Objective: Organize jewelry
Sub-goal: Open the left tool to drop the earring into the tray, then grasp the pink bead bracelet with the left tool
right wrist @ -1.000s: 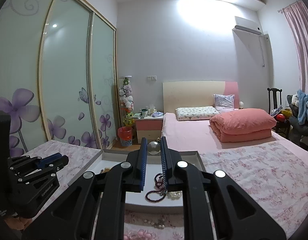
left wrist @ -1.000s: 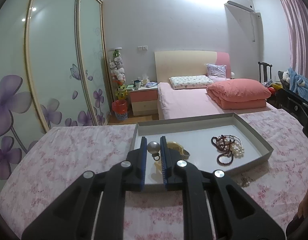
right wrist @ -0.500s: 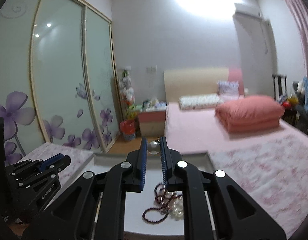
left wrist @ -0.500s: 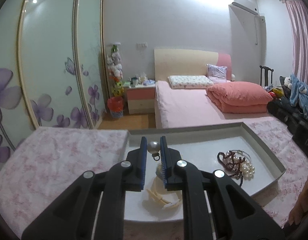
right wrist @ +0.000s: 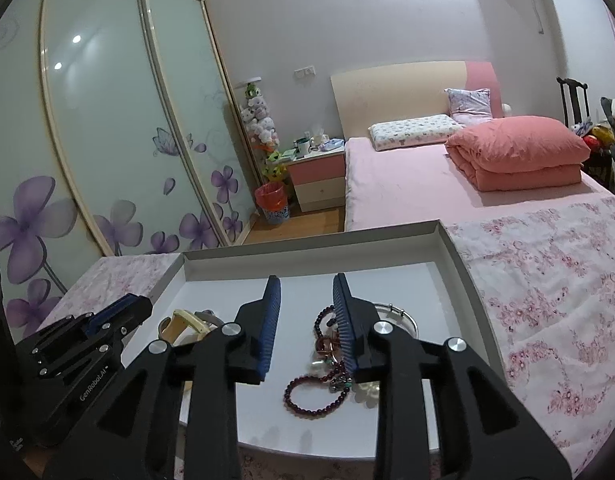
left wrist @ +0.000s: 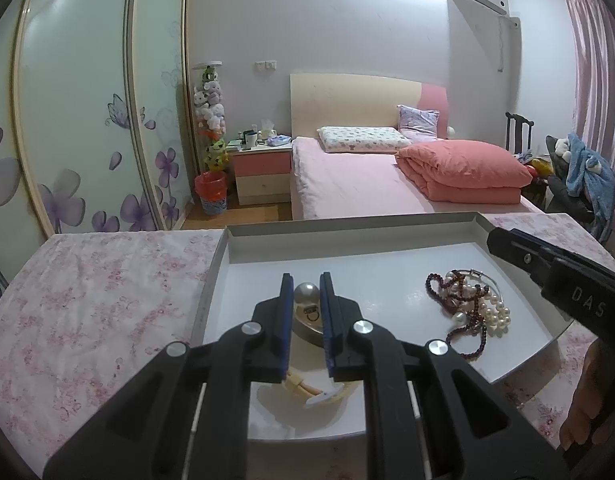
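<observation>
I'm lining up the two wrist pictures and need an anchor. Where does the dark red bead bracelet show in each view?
Left wrist view: the dark red bead bracelet lies right of centre in the tray, tangled with white pearls.
Right wrist view: it lies low in the centre, below the open right gripper.
Shared landmark: the red waste bin beside the nightstand.

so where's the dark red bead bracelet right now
The dark red bead bracelet lies in the gray tray, right half, tangled with the pearl strand, directly below the open right tongs.
</observation>
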